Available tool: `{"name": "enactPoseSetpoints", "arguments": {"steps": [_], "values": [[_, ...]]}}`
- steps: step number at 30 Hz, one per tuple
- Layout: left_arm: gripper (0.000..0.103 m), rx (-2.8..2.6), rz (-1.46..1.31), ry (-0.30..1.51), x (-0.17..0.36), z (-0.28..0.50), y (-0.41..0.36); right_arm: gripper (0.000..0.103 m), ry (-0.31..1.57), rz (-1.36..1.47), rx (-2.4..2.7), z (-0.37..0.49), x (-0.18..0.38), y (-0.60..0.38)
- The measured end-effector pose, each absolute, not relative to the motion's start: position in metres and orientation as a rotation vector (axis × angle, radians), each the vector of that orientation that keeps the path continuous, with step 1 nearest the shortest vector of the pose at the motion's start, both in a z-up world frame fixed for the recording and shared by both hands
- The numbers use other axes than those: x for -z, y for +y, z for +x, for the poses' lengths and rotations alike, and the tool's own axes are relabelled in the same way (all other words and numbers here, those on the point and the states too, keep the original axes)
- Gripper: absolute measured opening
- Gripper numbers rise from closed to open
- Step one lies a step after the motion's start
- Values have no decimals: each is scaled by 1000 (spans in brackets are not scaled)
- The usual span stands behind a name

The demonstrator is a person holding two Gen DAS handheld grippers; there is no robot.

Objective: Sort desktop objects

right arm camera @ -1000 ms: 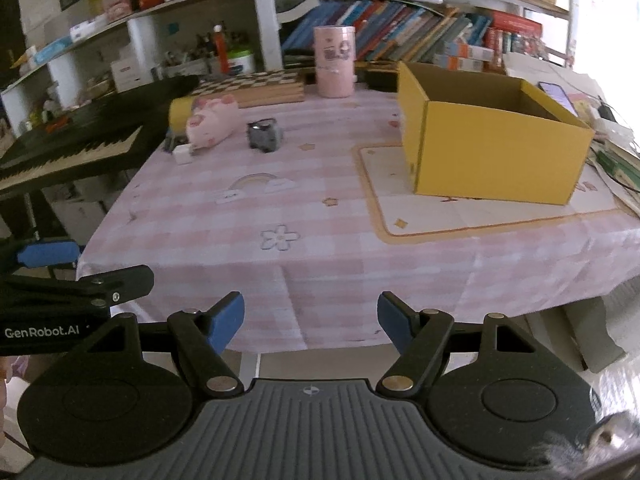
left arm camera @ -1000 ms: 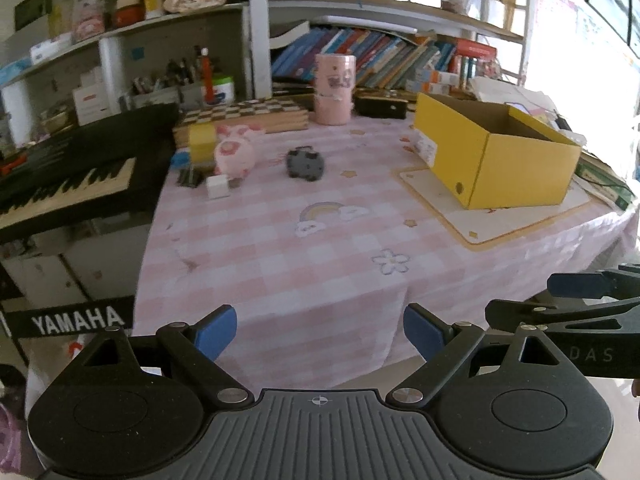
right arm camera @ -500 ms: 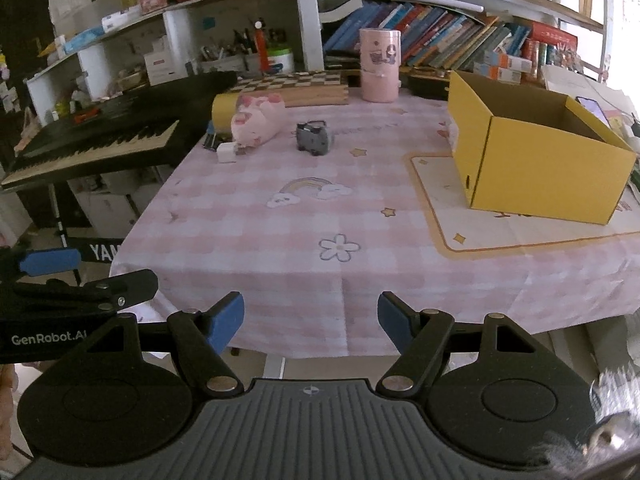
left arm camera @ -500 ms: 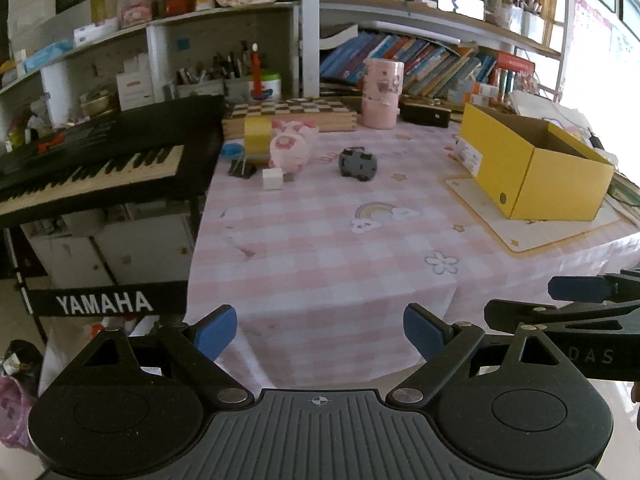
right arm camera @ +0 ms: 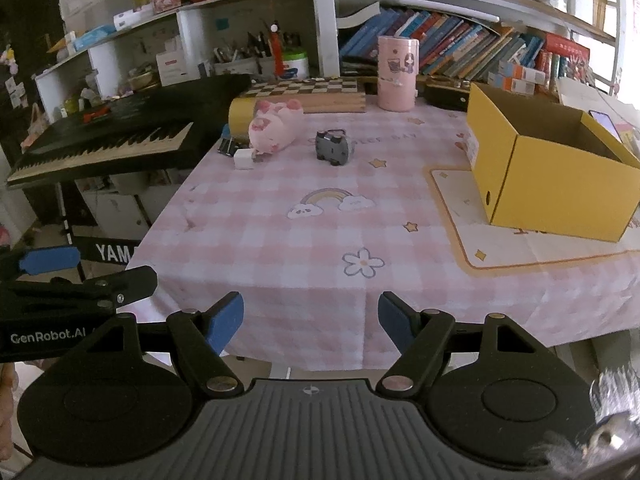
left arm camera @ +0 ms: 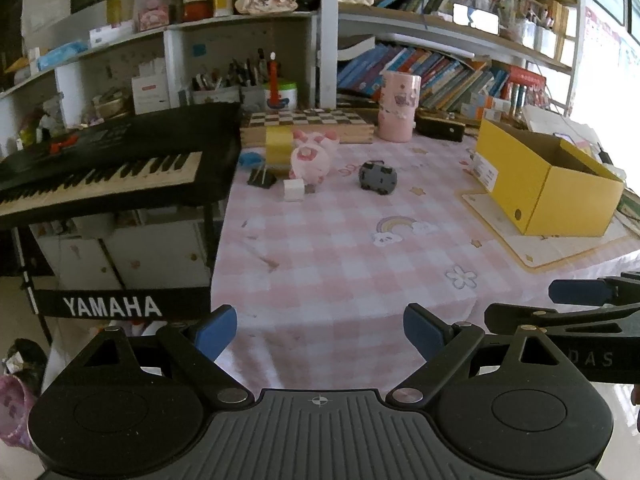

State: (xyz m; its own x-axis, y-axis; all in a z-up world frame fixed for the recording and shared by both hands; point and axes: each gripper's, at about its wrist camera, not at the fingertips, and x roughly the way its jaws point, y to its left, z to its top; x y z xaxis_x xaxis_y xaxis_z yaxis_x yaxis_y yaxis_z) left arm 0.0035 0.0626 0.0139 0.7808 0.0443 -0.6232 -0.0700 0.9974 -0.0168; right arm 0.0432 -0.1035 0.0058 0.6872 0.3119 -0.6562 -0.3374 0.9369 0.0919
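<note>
I held both grippers off the near edge of the tabletop (right arm camera: 320,240), the left gripper (left arm camera: 319,330) and right gripper (right arm camera: 310,316) each spread wide and carrying nothing. The soft pink plush pig (right arm camera: 274,128), hard grey toy car (right arm camera: 334,146) and small white cube (right arm camera: 244,159) sat at upper centre of the frame, the open yellow cardboard box (right arm camera: 552,184) at right. I judged the plush could squash and slip, the loose checked cloth could drag, and the little cube could skid.
</note>
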Motion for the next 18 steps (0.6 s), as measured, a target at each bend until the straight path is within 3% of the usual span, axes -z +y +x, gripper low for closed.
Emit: {"name": "enactPoseSetpoints", "arguments": {"steps": [18], "values": [[93, -121, -45, 673, -13, 34, 61, 74, 741, -54, -422, 85, -2, -102]]}}
